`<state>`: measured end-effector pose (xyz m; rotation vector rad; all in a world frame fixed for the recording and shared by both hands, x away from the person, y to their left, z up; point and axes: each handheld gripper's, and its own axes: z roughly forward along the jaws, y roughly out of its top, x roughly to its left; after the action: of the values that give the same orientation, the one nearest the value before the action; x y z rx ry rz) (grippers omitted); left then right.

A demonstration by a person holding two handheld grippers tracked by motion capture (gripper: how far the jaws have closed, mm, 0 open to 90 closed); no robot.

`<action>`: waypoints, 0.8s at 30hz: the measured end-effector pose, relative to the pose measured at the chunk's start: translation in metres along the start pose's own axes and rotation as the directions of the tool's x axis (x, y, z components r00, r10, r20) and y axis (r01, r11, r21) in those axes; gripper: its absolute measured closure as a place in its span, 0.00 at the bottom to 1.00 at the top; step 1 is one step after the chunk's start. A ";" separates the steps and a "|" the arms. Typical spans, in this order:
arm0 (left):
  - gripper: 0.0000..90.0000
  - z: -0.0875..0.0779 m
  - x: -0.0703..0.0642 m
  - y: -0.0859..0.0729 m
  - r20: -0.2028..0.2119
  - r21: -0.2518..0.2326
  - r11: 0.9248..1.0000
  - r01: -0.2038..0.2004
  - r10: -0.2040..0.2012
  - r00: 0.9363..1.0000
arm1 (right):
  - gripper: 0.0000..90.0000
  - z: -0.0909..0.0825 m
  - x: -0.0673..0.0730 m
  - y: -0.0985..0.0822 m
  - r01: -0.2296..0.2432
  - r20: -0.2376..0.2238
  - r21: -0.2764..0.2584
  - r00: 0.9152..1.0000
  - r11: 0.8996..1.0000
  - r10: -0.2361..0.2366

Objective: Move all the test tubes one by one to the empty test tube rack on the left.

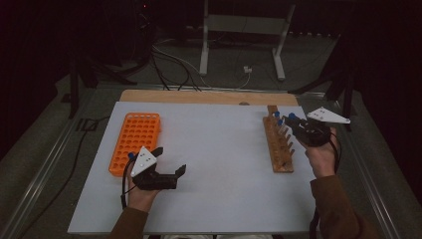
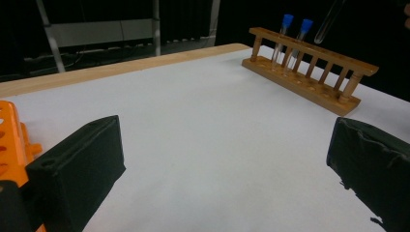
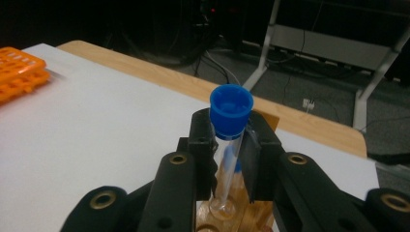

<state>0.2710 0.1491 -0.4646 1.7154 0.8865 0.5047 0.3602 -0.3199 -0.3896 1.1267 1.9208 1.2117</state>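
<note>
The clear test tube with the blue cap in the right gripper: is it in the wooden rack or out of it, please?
Out: the right gripper clamps the clear blue-capped test tube, whose round bottom hangs above the wooden rack.

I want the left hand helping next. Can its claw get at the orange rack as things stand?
Probably yes: the left claw hangs open right beside the orange rack, with only bare white table between them.
</note>
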 end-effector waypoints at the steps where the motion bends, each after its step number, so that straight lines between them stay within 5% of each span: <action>1: 0.01 0.001 0.000 0.001 0.000 -0.002 1.000 0.001 -0.001 1.000 | 0.85 -0.001 0.001 0.002 0.004 -0.005 -0.003 1.000 1.000 -0.004; 14: 0.01 0.013 -0.008 0.009 -0.007 0.004 1.000 -0.014 0.014 1.000 | 0.85 0.009 0.034 0.007 0.020 -0.126 0.001 0.992 1.000 -0.019; 24: 0.01 0.035 -0.021 0.018 -0.001 0.007 1.000 -0.028 0.028 1.000 | 0.85 0.019 0.064 -0.007 -0.013 -0.244 0.029 0.970 0.999 0.020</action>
<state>0.2878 0.1091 -0.4572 1.7366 0.8667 0.5215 0.3434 -0.2573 -0.4067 1.0490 2.1188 1.3923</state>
